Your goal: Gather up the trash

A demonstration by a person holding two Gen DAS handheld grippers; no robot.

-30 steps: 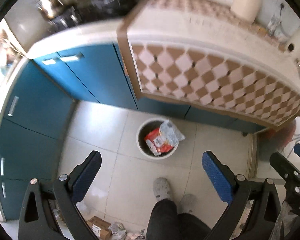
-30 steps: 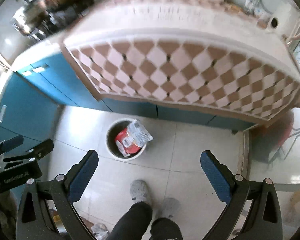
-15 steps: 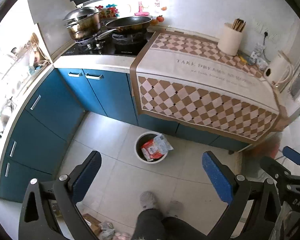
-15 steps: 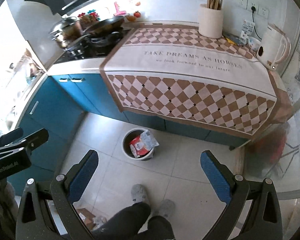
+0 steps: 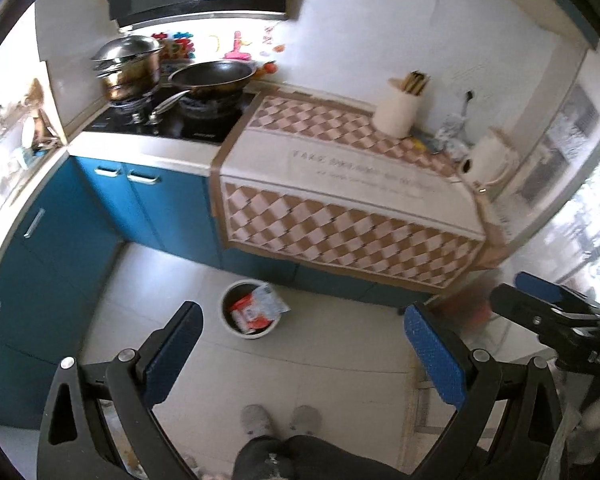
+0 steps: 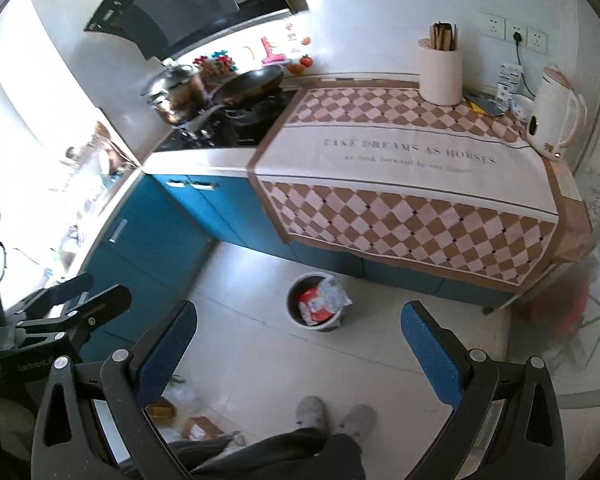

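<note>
A small round trash bin [image 5: 229,320] stands on the tiled floor in front of the blue cabinets, with red and clear plastic wrappers [image 5: 256,310] sticking out of it. It also shows in the right wrist view [image 6: 294,312]. My left gripper [image 5: 300,344] is open and empty, held high above the floor. My right gripper [image 6: 300,340] is open and empty too, at a similar height. Some loose packets [image 6: 196,426] lie on the floor at the lower left of the right wrist view.
A counter with a checked brown and white cloth [image 6: 412,184] runs behind the bin, bearing a chopstick holder [image 6: 440,74] and a kettle [image 6: 556,116]. A stove with a pot and a pan [image 5: 212,78] is to the left. The person's feet [image 5: 280,420] stand below.
Both grippers have risen and pulled back from the bin, so it looks smaller and the whole counter, stove and wall have come into view. Both grippers stayed open.
</note>
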